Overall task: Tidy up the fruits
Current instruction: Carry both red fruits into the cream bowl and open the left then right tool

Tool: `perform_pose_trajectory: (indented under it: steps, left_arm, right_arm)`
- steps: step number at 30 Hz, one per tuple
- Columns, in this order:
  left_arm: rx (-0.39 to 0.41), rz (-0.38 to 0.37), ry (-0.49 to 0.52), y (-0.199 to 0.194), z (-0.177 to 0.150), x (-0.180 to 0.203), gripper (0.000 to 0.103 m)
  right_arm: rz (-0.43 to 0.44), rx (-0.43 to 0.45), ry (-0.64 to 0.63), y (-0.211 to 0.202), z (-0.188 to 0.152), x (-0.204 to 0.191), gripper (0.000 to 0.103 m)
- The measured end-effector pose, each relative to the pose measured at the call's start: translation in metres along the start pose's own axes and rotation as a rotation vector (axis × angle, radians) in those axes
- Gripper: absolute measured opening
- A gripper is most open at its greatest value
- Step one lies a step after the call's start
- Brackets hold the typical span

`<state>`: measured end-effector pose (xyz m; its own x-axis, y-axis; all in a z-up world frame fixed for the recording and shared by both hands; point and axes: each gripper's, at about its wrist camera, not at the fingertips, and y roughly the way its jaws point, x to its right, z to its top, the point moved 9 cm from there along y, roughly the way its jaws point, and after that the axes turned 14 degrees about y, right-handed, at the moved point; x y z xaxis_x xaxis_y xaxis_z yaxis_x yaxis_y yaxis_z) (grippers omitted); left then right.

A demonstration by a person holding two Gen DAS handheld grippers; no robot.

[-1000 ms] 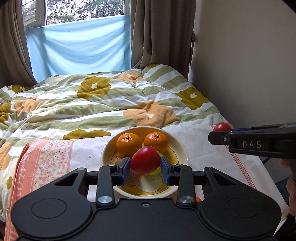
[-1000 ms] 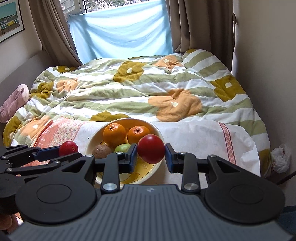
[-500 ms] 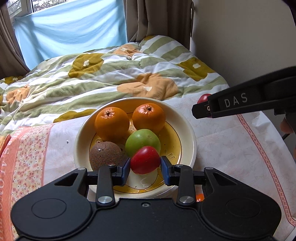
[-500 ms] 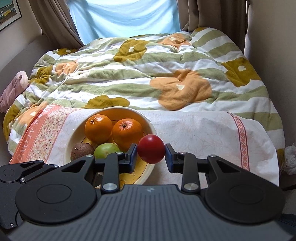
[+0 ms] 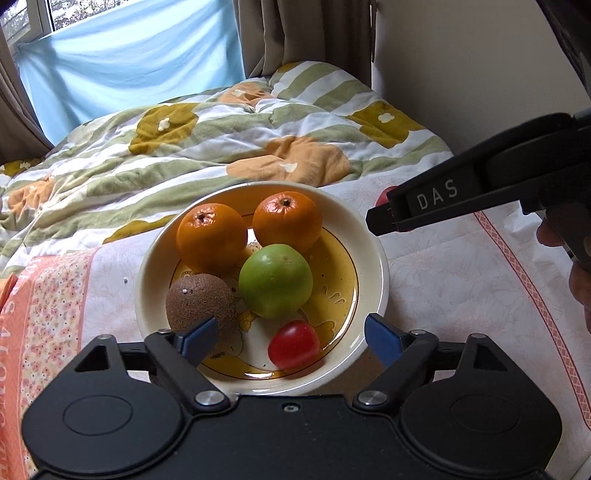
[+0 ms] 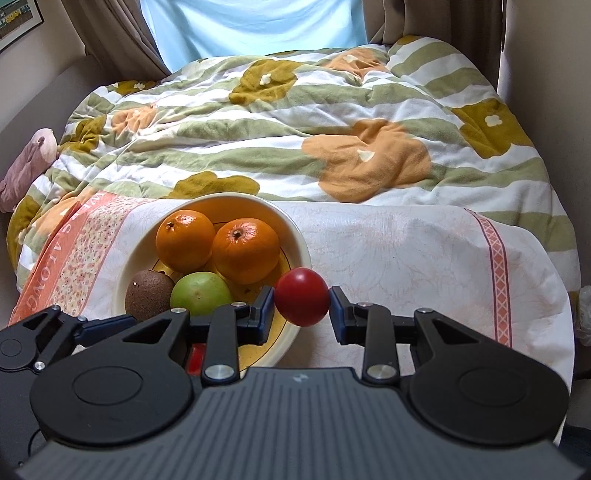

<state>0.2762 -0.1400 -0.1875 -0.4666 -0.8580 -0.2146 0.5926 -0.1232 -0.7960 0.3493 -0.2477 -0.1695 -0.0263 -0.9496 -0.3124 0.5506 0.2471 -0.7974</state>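
Nearest us, our left gripper (image 5: 290,338) hangs over the near edge of the bowl (image 5: 375,254), jaws opening, blue pads well clear of the small red tomato (image 5: 293,343) that lies free on the bowl's floor between them. Left pad sits in front of the kiwi (image 5: 199,302). Our right gripper (image 6: 302,304) is clamped on a second, rounder red tomato (image 6: 302,301), both pads pressing its sides; it hangs just at the bowl's right rim, above the white cloth (image 6: 406,258). We cannot tell whether it touches the rim.

Inside the bowl, past the loose tomato: a green apple (image 5: 275,280) at centre, the kiwi to its left, touching or nearly so. Behind them two oranges (image 5: 211,236) side by side against the far wall.

The bowl stands on the cloth, whose left end carries a pink floral band (image 5: 48,317). Beyond, a rumpled striped quilt (image 5: 221,140) with orange and mustard flowers; farther still, curtains (image 5: 306,33) and a pale blue sheet (image 5: 129,70) across the window.
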Motion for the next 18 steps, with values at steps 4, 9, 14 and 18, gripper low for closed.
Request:
perform_pose_trajectory:
  steps: [4, 9, 14, 18]
  left_arm:
    - [-0.004, 0.006, 0.000, -0.012, -0.002, -0.005, 0.091]
    - [0.001, 0.032, -0.036, -0.027, -0.006, -0.017, 0.095]
    - [-0.008, 0.053, -0.043, -0.033, -0.012, -0.024, 0.095]
    - [-0.018, 0.057, -0.065, -0.035, -0.017, -0.030, 0.095]
  right_arm:
    - [0.032, -0.005, -0.093, -0.003, 0.000, -0.006, 0.047]
    - [0.064, -0.012, -0.186, -0.001, -0.002, -0.015, 0.047]
    - [0.088, -0.038, -0.255, 0.012, -0.010, -0.026, 0.047]
    - [0.095, -0.062, -0.293, 0.024, -0.019, -0.032, 0.047]
